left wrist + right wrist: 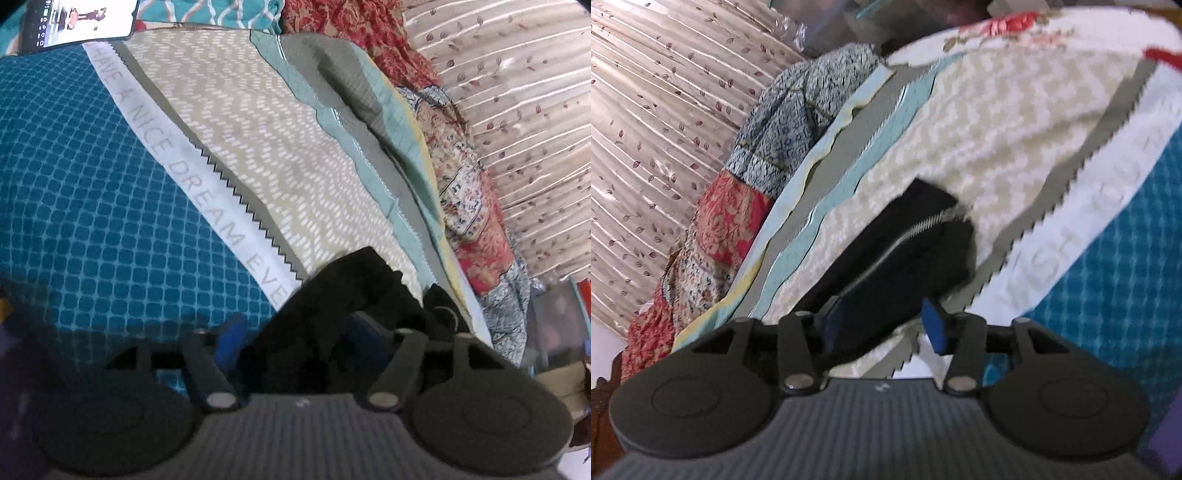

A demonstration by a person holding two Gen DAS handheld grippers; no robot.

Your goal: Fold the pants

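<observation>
The black pants (343, 295) bunch up between the blue-padded fingers of my left gripper (299, 332), which is shut on the cloth above the bedspread. In the right wrist view the pants (901, 251) show an open silver zipper (908, 236) and hang from my right gripper (882, 325), whose blue pads (932, 325) stand around the black cloth. Most of the pants lies hidden below both grippers.
The bedspread (110, 184) has a blue checked part, a white band with lettering (207, 184) and a beige patterned part (266, 147). A phone (77, 18) lies at the far left. Piled floral clothes (465, 206) and a leaf-print curtain (517, 110) are at the right.
</observation>
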